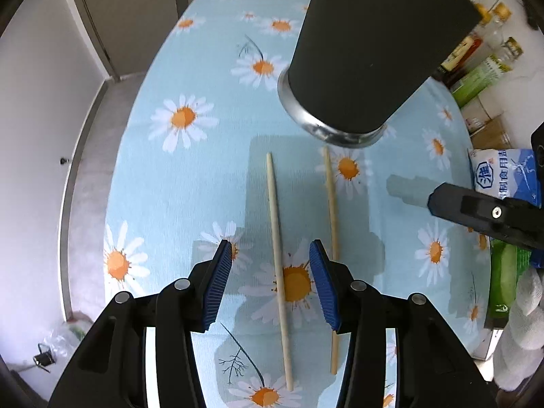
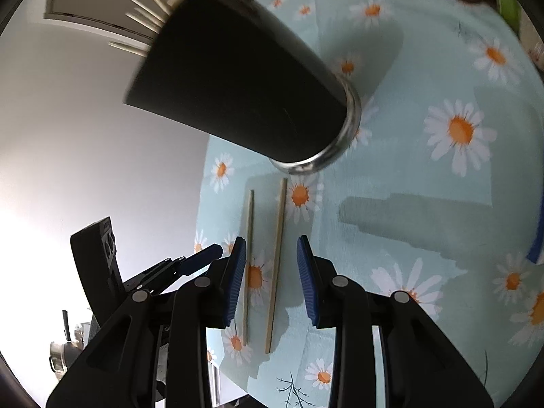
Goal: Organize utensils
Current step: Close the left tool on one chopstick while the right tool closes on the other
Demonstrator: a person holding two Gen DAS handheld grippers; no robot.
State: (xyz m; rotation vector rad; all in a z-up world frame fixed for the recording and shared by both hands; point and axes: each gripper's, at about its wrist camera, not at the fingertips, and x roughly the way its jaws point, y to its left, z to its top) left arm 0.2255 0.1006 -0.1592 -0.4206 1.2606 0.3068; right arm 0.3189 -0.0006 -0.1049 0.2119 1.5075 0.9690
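Note:
Two pale wooden chopsticks lie side by side on the daisy-print tablecloth (image 1: 204,176). In the left wrist view my left gripper (image 1: 271,273) is open above the left chopstick (image 1: 277,261), with the right chopstick (image 1: 331,210) just outside its right finger. In the right wrist view my right gripper (image 2: 271,277) is open above the right chopstick (image 2: 277,258); the left chopstick (image 2: 249,248) lies by its left finger. A tall black utensil holder (image 1: 370,44) with a steel base stands just beyond them; several chopstick tips stick out of its top (image 2: 142,20).
Bottles and jars (image 1: 482,54) line the right edge of the table. A blue-and-white salt bag (image 1: 503,173) and a green packet (image 1: 503,278) lie at the right. The table's left edge drops to a grey floor (image 1: 88,176).

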